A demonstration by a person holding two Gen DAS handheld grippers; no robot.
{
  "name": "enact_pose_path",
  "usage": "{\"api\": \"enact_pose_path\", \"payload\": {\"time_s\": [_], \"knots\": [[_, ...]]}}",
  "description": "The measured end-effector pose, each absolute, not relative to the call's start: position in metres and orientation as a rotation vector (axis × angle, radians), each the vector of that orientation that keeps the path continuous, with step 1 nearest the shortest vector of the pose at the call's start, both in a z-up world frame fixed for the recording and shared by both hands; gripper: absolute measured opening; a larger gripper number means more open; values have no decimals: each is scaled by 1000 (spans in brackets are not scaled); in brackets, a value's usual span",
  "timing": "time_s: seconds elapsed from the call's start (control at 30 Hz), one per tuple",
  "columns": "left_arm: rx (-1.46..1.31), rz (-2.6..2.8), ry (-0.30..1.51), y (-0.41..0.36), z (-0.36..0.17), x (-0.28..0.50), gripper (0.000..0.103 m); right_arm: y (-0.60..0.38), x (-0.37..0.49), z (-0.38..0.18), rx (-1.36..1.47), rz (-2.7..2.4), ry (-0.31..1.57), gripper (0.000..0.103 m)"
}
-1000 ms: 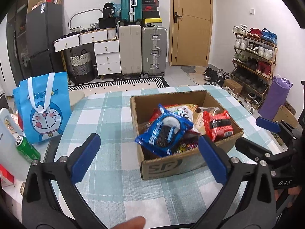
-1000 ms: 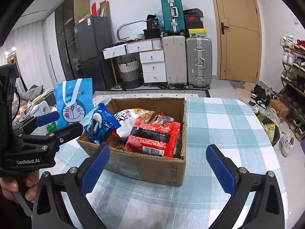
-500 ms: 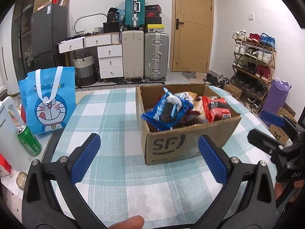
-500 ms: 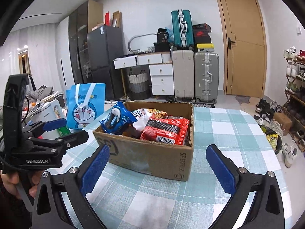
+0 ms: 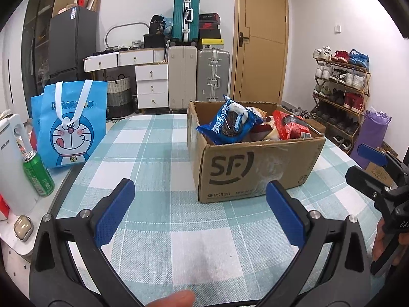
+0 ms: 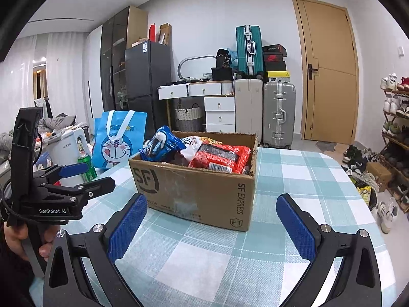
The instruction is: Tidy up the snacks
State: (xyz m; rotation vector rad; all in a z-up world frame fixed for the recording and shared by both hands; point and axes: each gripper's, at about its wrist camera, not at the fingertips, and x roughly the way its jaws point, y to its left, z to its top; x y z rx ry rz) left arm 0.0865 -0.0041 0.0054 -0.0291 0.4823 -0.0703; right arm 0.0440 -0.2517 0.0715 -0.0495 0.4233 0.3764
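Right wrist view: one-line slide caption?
Open right claw faces a snack-filled cardboard box on the checked tablecloth.

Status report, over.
Left hand-held gripper open, empty. Right hand-held gripper open, empty. Snacks in cardboard box, untouched. Path clear.

We had a checked-cloth worktop point(image 5: 158, 153) carrying an open SF cardboard box point(image 5: 255, 168) of snacks; at its left edge stood a blue cartoon bag point(image 5: 70, 125) and a green can point(image 5: 38, 174).
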Motion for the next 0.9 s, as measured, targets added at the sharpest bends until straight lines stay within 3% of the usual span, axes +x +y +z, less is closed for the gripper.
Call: {"api": "enact_pose_path", "payload": {"time_s": [0.9], "knots": [[-35, -53, 420, -2, -3, 80, 102, -256, 25, 67, -46, 366, 346, 103]]}}
